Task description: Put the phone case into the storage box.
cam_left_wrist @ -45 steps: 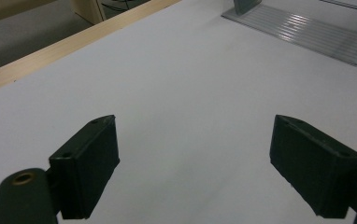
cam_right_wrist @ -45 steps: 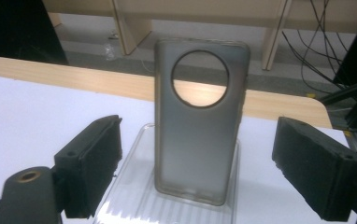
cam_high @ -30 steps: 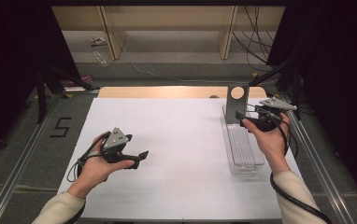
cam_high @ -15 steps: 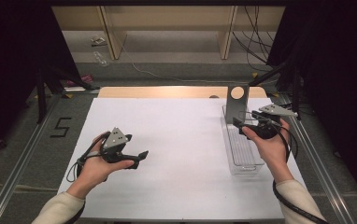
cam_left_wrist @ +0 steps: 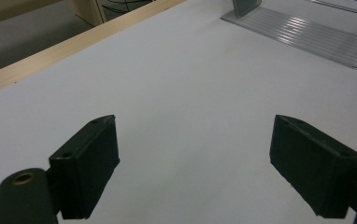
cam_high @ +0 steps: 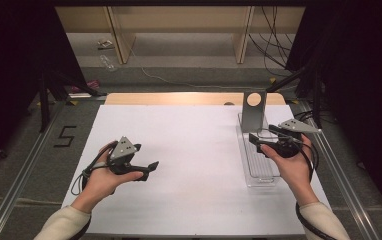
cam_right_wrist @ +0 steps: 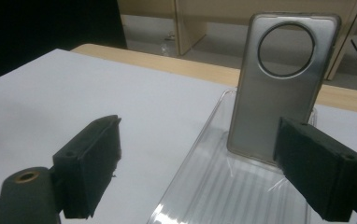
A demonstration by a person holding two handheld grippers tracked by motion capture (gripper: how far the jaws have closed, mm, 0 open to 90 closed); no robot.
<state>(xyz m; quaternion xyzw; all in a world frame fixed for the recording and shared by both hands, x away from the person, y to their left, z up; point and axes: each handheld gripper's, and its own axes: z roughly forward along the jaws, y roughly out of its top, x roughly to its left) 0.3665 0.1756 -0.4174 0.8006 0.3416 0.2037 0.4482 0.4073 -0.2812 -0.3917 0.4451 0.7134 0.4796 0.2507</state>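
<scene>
The right gripper (cam_high: 257, 142) hangs over the near half of a clear ribbed tray (cam_high: 259, 172) at the right side of the white table (cam_high: 194, 150), its jaws spread wide with nothing between them. In the right gripper view, a grey phone case (cam_right_wrist: 279, 84) with a round camera cut-out stands upright at the tray's far end, leaning slightly back, just beyond the jaws and apart from them. The left gripper (cam_high: 146, 168) sits low over the bare white surface at the table's left, well apart from the tray (cam_left_wrist: 303, 35), its jaws likewise spread and empty. A wooden strip (cam_high: 179, 98) borders the table's far edge
</scene>
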